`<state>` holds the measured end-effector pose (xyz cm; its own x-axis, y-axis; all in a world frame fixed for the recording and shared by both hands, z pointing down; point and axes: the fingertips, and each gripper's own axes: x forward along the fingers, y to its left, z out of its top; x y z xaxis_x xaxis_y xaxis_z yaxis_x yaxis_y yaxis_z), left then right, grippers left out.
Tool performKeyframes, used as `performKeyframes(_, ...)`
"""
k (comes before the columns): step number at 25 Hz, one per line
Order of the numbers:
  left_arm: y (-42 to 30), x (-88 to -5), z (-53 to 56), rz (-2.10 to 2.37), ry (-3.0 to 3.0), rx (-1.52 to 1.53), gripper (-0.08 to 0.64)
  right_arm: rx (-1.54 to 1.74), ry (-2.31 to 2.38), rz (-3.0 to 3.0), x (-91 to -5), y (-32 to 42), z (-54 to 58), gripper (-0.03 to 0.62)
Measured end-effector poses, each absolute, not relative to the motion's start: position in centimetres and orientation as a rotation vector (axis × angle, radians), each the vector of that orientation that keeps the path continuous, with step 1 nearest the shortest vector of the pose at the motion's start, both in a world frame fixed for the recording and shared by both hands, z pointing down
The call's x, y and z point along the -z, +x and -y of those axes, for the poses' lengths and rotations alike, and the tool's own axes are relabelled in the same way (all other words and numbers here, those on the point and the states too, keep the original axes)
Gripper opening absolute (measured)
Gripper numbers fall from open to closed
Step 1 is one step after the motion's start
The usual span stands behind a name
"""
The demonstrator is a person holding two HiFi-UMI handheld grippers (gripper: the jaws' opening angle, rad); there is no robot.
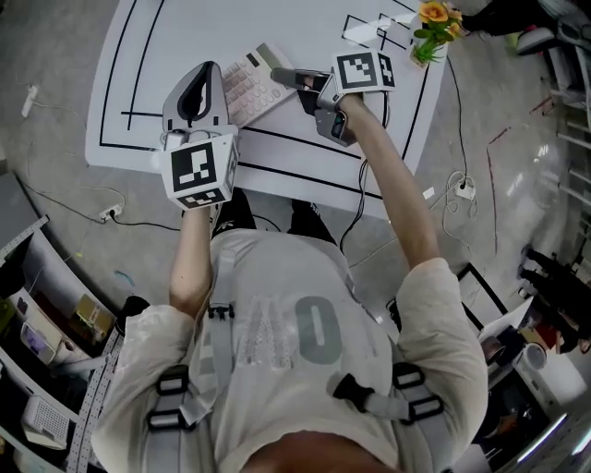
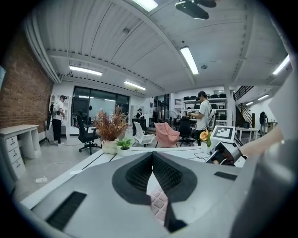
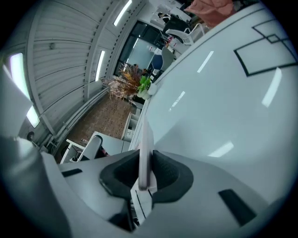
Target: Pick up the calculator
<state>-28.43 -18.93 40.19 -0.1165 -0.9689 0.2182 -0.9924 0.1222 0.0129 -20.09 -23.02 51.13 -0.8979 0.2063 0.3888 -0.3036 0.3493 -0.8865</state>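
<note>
The beige calculator (image 1: 251,85) hangs tilted just above the white table (image 1: 157,55). My right gripper (image 1: 294,78) is shut on its right end. In the right gripper view the calculator (image 3: 145,148) stands edge-on, squeezed between the two dark pads of that gripper (image 3: 145,181). My left gripper (image 1: 212,68) is at the calculator's left edge and partly covers it. In the left gripper view its tips (image 2: 152,155) meet, and the calculator's pinkish keys (image 2: 158,204) show through the wedge under them. Whether the left gripper touches the calculator I cannot tell.
A small vase of orange flowers (image 1: 432,28) stands at the table's far right corner, beyond black outlines drawn on the table top. Cables and a power strip (image 1: 464,191) lie on the floor. Shelves (image 1: 46,351) stand at lower left. People and office chairs are far off.
</note>
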Motion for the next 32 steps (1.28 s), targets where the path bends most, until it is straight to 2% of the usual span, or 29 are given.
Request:
performKeyframes(8,-28.2,-33.3,19.1,2.321,2.045,-0.147,0.021,-1.41,0.254,2.438,-43.3,-17.3,27.2,0.075)
performKeyframes(20,-24.7,-22.8,19.4,2.426,2.29,-0.037,0.021,-0.707,0.739,2.794,-29.6,-11.7,29.8,0.075)
performKeyframes(27,-22.3,-20.4,19.8,2.389,2.394,0.039,0.021,-0.219,1.105,2.865,-24.2,-8.3,27.7,0.075)
performKeyframes(32,-21.5,-19.7,19.9,2.351,2.407,0.065,0.02,-0.013,1.337,2.854,-22.4,-6.4,25.0,0.075)
